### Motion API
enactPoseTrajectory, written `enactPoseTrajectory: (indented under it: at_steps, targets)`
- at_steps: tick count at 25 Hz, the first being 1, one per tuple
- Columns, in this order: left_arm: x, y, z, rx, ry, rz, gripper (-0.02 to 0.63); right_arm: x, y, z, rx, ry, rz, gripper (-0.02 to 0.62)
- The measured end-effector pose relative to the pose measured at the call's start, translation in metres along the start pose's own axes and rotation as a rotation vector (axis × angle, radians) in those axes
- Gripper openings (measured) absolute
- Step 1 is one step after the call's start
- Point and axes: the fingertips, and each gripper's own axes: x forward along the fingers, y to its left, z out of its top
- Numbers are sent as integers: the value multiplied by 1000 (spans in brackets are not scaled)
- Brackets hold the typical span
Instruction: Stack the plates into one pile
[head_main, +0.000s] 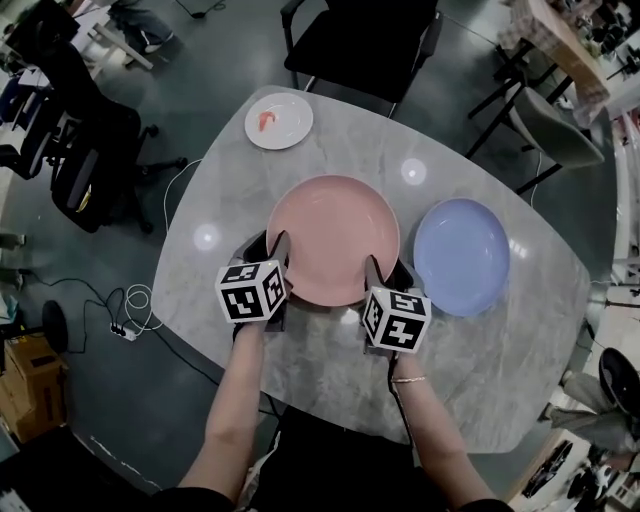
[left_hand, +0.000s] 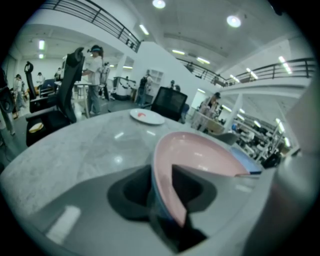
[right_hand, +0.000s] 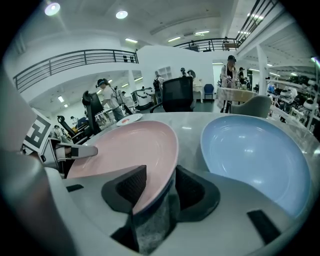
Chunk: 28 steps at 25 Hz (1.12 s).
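A large pink plate (head_main: 333, 238) lies in the middle of the grey marble table (head_main: 480, 360). My left gripper (head_main: 277, 248) is at its near-left rim and my right gripper (head_main: 378, 268) at its near-right rim. In the left gripper view the pink plate's rim (left_hand: 167, 190) runs between the two wide-set jaws of my left gripper (left_hand: 161, 192), which stand open. The right gripper view shows the same: the pink rim (right_hand: 160, 175) sits between the spread jaws of my right gripper (right_hand: 161, 187). A blue plate (head_main: 461, 254) lies just right of the pink one.
A small white plate (head_main: 279, 120) with a red mark on it sits at the table's far left edge. A black chair (head_main: 360, 45) stands behind the table and office chairs (head_main: 90, 150) to the left. Cables (head_main: 130, 310) lie on the floor.
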Motion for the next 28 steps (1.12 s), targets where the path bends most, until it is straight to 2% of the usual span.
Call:
enactPoseTrajectory:
  at_steps: [10, 18, 25, 28]
  targets:
    - [-5, 4, -4, -10, 5, -12, 105, -2, 1, 1, 64, -31, 16, 163]
    - [-24, -1, -10, -10, -8, 2, 97, -16, 2, 0, 72, -66, 9, 155]
    - [-37, -23, -6, -9, -31, -40, 97, -43, -9, 6, 120, -115, -9, 153]
    - [-39, -44, -4, -5, -32, -80, 97, -63, -23, 9, 139, -152, -28, 153]
